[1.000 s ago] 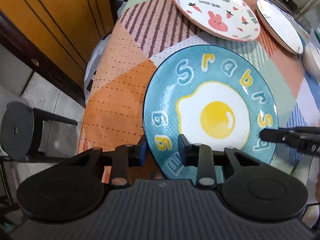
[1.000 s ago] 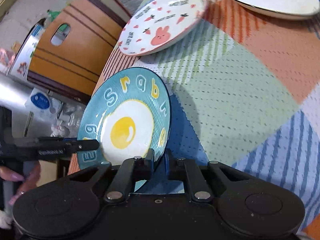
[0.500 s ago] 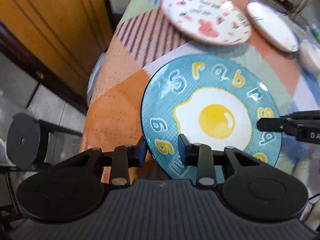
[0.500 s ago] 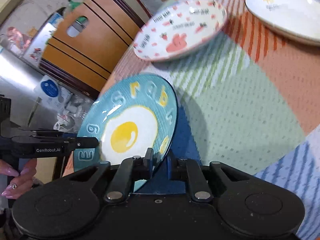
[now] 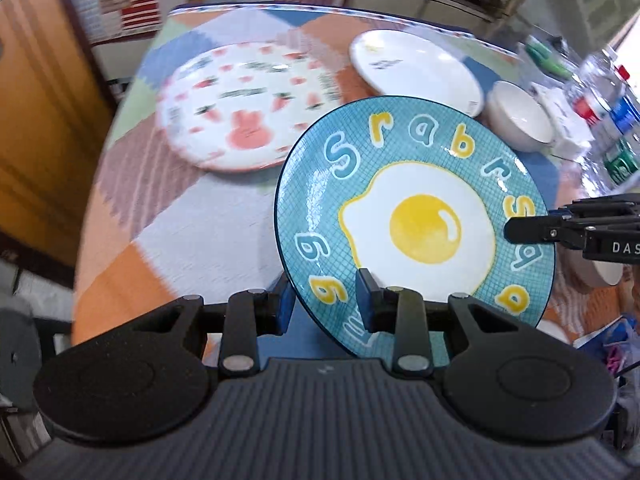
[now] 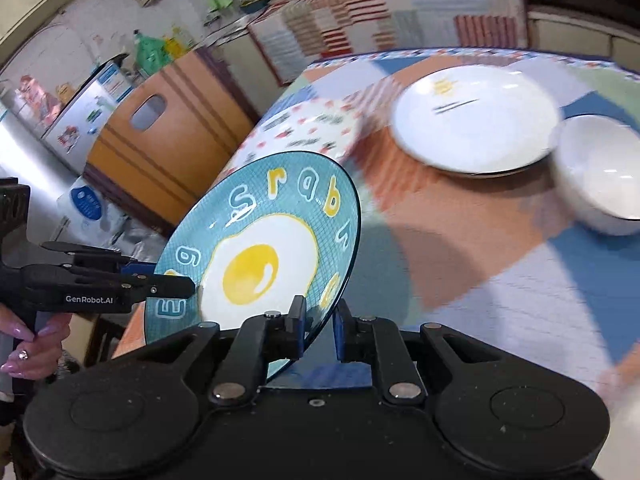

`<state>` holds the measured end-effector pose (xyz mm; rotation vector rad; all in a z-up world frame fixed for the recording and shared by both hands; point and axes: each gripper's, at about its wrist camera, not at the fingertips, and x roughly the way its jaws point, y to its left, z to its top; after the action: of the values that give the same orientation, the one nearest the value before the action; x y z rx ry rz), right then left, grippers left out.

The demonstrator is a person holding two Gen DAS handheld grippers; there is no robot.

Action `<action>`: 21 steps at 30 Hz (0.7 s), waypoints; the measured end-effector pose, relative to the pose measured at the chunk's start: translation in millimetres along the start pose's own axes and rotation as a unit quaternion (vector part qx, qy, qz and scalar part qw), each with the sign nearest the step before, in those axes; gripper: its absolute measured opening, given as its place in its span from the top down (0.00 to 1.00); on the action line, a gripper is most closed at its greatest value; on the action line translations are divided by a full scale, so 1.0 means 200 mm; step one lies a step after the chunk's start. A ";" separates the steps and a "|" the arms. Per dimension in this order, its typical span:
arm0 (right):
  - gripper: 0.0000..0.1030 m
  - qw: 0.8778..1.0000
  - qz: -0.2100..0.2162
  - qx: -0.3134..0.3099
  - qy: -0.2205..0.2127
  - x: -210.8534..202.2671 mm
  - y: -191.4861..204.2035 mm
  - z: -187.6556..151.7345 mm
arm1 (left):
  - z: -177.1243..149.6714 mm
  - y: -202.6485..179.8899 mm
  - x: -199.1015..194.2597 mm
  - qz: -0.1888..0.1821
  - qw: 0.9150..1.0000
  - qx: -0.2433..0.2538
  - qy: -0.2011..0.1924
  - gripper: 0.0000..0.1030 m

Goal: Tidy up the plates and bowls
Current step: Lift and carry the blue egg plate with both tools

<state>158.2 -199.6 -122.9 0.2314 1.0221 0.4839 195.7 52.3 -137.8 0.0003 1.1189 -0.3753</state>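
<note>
Your left claw (image 5: 324,300) was clamped on the near rim of the egg plate (image 5: 416,216), and your right claw (image 6: 320,320) gripped its opposite rim, so the plate hung tilted above the desk (image 5: 208,232) near its front edge. Beyond it lay the rabbit plate (image 5: 244,104), then the white plate (image 6: 476,120) and a bowl (image 6: 604,176) just beside that.
</note>
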 end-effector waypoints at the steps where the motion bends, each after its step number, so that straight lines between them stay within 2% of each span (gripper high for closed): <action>1: 0.82 1.000 -0.007 0.004 -0.003 -0.03 -0.04 0.00 | 0.03 -0.03 0.03 -0.006 1.000 0.003 0.004 0.70; 5: 0.82 0.999 -0.031 0.022 -0.005 -0.08 -0.17 -0.03 | 0.10 -0.14 0.14 -0.022 1.000 0.011 0.018 0.70; 9: 0.82 0.998 -0.044 0.037 -0.005 -0.08 -0.26 -0.05 | 0.14 -0.22 0.22 -0.017 0.999 0.024 0.028 0.70; 15: 0.81 0.997 -0.047 0.056 -0.002 -0.03 -0.34 -0.09 | 0.15 -0.24 0.32 -0.011 0.999 0.029 0.041 0.70; 21: 0.79 0.997 -0.060 0.044 0.010 0.04 -0.36 -0.09 | 0.13 -0.24 0.41 -0.008 0.999 0.021 0.044 0.70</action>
<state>166.1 -258.9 -167.0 0.2425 1.0712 0.3327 235.9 -21.7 -188.1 0.0453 1.1979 -0.4166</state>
